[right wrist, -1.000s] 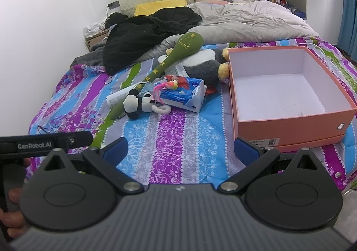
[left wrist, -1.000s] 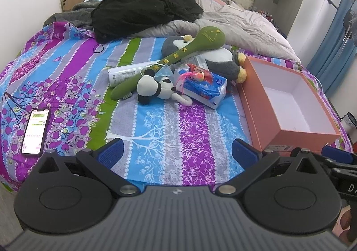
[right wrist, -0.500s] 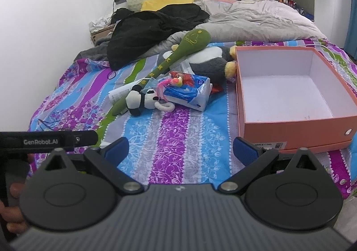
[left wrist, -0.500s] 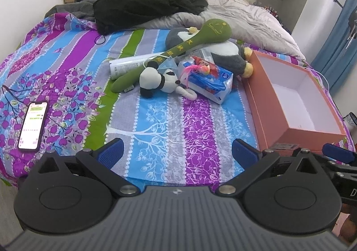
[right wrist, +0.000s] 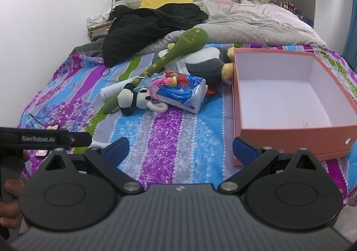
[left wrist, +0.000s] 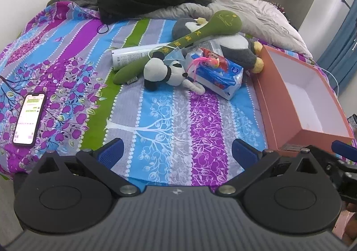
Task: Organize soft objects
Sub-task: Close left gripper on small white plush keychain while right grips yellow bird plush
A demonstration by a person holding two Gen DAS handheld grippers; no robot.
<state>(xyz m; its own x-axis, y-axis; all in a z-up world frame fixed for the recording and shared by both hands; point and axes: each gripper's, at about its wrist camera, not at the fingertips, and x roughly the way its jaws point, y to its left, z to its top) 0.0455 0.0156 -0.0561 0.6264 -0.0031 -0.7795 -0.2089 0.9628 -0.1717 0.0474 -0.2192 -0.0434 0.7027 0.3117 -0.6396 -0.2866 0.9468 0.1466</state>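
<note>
Closing in over the last second, both tools have advanced across the striped bed (left wrist: 169,117) toward the toy heap, which now looms larger. The left tool (left wrist: 177,150) and right tool (right wrist: 180,146) are spread wide, gripping nothing. The panda plush (left wrist: 165,70), green plush mallet (left wrist: 200,32) and tissue pack (left wrist: 221,75) lie just beside the empty orange box (right wrist: 279,132); nothing is sorted yet.

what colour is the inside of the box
White inside the orange box; clearest in the right wrist view.
</note>
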